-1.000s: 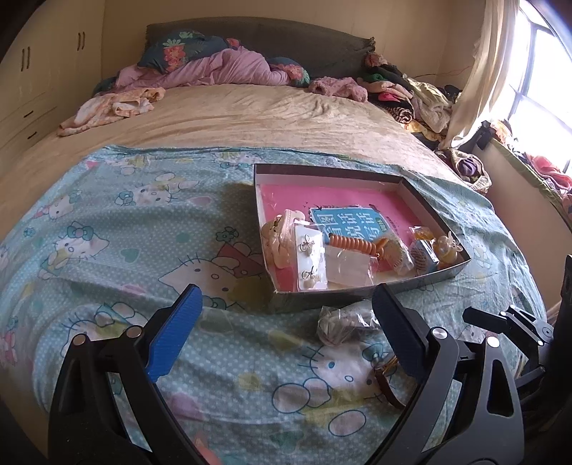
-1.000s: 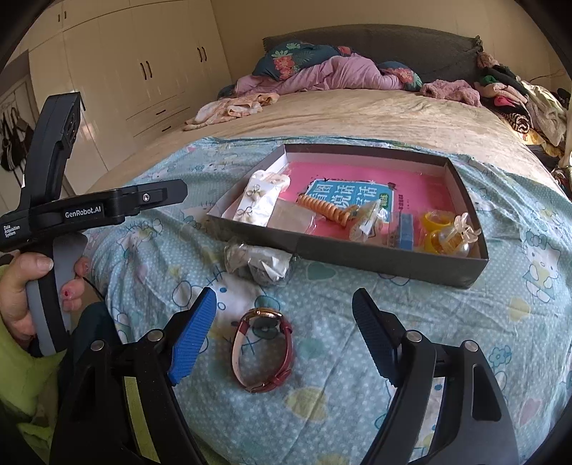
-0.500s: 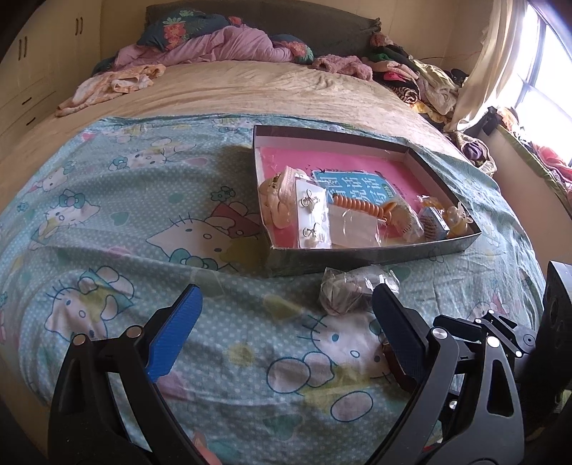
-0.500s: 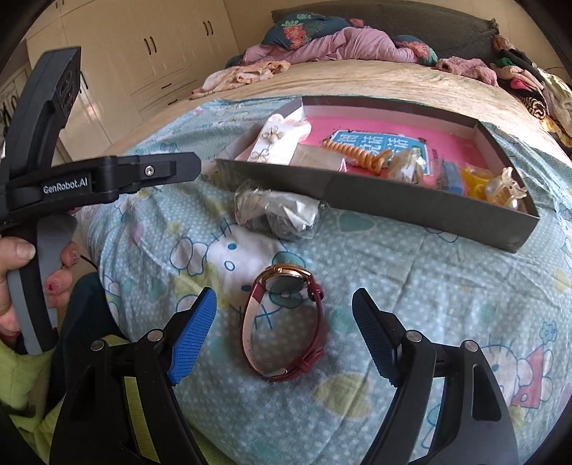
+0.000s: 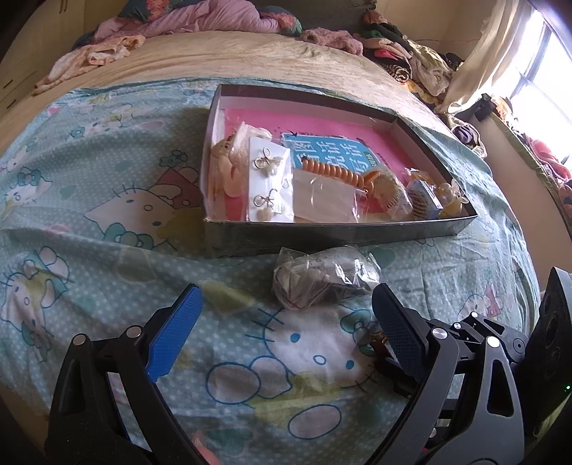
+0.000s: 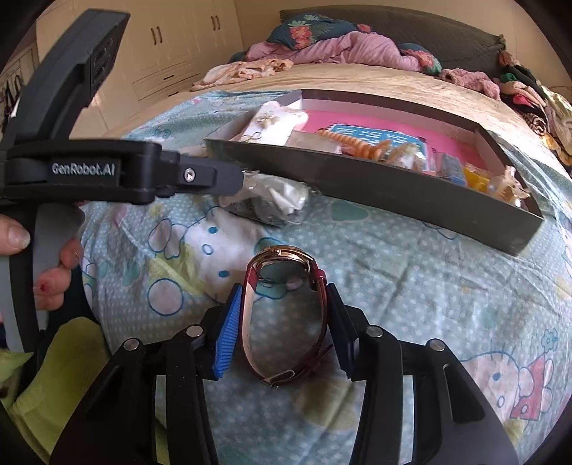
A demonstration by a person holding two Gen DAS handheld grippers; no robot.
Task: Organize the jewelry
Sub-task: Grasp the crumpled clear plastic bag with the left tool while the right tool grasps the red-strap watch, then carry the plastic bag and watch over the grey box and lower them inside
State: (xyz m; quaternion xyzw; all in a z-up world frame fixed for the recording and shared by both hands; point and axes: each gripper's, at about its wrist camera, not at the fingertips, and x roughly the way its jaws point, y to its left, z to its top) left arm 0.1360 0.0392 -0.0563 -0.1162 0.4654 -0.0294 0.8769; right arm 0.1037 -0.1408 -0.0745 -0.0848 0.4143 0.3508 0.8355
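Observation:
A rose-gold watch with a dark red strap point(image 6: 282, 266) lies on the Hello Kitty bed cover. My right gripper point(image 6: 282, 289) is closing on it, and both pads touch the sides of the strap loop. In the left wrist view only a sliver of the watch point(image 5: 375, 338) shows behind the right finger. My left gripper point(image 5: 286, 293) hovers open over the cover, with a crumpled clear plastic bag point(image 5: 321, 282) just beyond its fingertips. Behind the bag stands a shallow grey box point(image 5: 339, 232) that holds earring cards point(image 5: 268, 179), an orange spiral hair tie point(image 5: 339, 173) and small trinkets.
The box point(image 6: 393, 193) has a pink booklet on its floor. The left tool's black body point(image 6: 107, 168), held by a hand point(image 6: 53, 264), juts in over the bag point(image 6: 275, 200). Pillows and clothes pile up at the bed's far end point(image 5: 200, 21). A window with a curtain is at the right.
Both grippers have sunk closer to the bed cover. The right gripper's jaws, wide apart before, have come in around the watch strap. The left gripper stays open.

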